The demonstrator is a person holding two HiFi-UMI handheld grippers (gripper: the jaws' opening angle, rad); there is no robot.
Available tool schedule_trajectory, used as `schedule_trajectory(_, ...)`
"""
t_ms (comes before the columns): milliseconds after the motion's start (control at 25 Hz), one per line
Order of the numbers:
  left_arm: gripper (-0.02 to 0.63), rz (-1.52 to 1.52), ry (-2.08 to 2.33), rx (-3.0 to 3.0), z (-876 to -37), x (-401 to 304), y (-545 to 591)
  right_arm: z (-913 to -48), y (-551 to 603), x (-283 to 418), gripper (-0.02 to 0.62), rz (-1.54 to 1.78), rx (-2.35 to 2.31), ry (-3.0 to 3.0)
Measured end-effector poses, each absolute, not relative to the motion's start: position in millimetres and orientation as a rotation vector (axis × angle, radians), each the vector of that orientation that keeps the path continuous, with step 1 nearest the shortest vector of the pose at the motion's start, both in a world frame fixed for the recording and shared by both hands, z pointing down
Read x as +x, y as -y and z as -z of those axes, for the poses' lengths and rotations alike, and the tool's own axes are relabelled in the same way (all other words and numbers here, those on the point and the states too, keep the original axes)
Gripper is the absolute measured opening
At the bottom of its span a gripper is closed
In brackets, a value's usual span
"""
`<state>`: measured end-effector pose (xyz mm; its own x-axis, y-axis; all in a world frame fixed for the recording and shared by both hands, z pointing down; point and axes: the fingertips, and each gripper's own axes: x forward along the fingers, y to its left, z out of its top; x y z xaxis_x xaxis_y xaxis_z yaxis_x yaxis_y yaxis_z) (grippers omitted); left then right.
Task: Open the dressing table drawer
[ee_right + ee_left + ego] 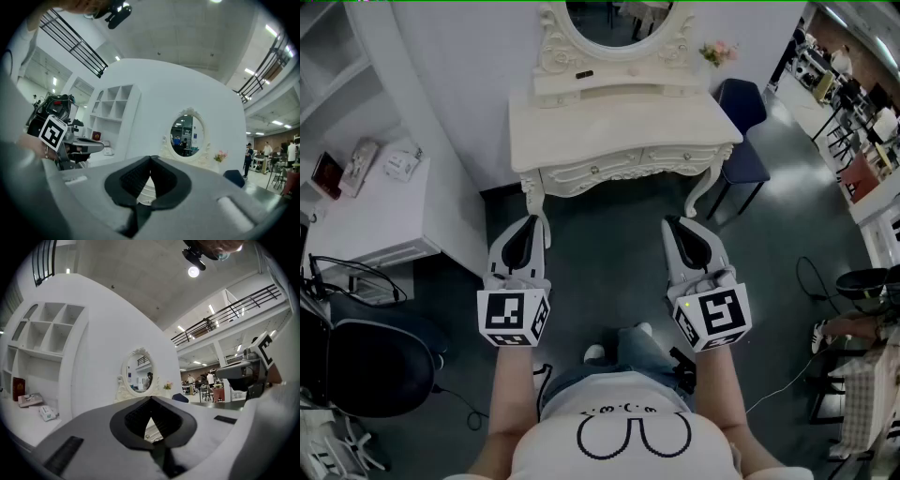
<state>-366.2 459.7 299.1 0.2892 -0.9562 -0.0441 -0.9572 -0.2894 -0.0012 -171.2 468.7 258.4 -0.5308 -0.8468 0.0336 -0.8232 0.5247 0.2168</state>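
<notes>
Pointing level at the dressing table (pixel 619 131), both grippers sit side by side just ahead of the person's shirt (pixel 628 431) at 6 o'clock in the head view; the left gripper (pixel 535 223), at 8 o'clock, has its jaws pressed together at the tips with nothing between them; the right gripper (pixel 673 225), at 4 o'clock, is likewise closed and empty; dark floor (pixel 609 253) lies between both and the table, which is well apart from them; at 12 o'clock the table stands against the white wall, its two drawers (pixel 595 171) pushed in flush under the top; an oval mirror (pixel 614 23) rises behind; a blue chair (pixel 741 127) stands at 1 o'clock, just beside the table.
</notes>
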Motion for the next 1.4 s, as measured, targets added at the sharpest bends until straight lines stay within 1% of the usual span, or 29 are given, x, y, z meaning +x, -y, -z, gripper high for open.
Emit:
schedule_trajectory(200,-0.002,-0.042,-1.877,-2.501,-309,-364,-431,-271,-437,-161,-0.002,0.223,1.462,2.625)
schedule_trajectory(400,-0.002,-0.008,-1.887,-2.5,-314,-341,-392,-280,-395,-139,-0.002,0.191,1.461,2.648)
schedule_trajectory(720,-0.002,0.044,-1.842,-2.53,-318,-277,-286,-292,-291,-81,0.0,0.107,1.5,2.691)
schedule_trajectory(1080,-0.002,-0.041,-1.873,-2.525,-297,-204,-159,-279,-163,-16,0.0,0.134,1.436,2.69)
schedule_trajectory(1400,-0.002,-0.039,-1.821,-2.58,-304,-143,-87,-290,-88,31,0.0,0.144,1.458,2.634)
